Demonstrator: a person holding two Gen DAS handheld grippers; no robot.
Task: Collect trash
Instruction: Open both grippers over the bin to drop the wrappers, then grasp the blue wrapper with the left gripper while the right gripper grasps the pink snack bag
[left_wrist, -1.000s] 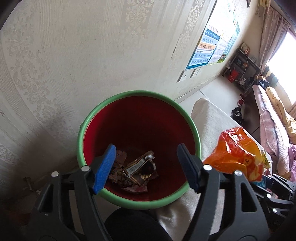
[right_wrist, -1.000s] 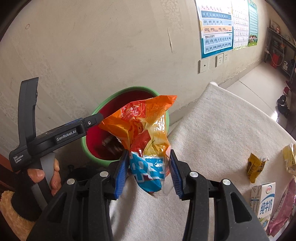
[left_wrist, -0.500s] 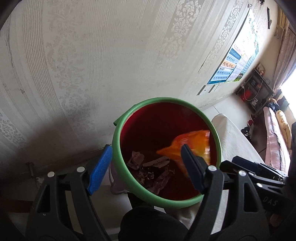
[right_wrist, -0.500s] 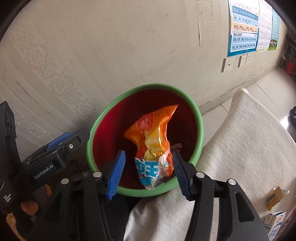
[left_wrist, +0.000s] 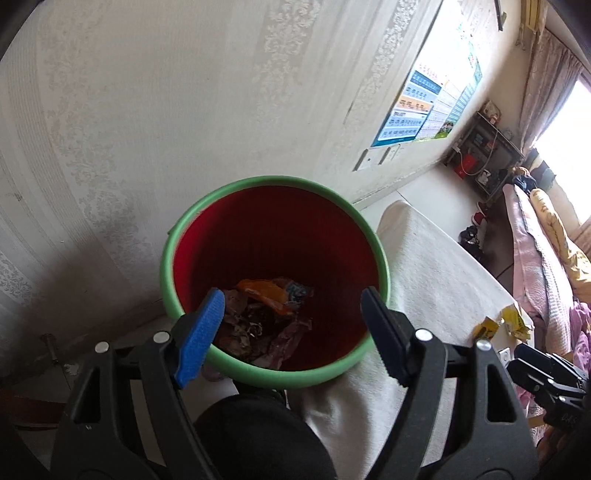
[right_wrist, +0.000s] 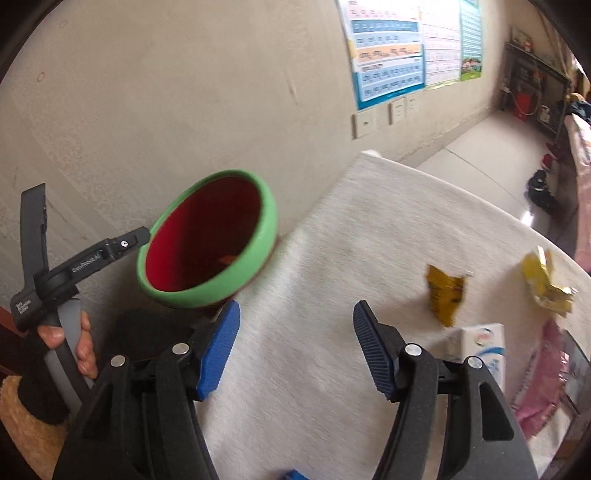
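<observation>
Now my left gripper (left_wrist: 291, 314) is hanging jaws apart and empty over the red bin (left_wrist: 275, 184), the orange bag (left_wrist: 264, 291) lying inside at centre frame; my right gripper (right_wrist: 295, 332) is gaping empty, yellow wrappers (right_wrist: 445, 295) lying right.

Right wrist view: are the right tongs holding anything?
No, the right tongs stand open over the bare white cloth with nothing between the blue pads.

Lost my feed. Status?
Both grippers open, empty. Orange bag in the bin. Yellow wrappers, carton remain; nothing blocking.
</observation>
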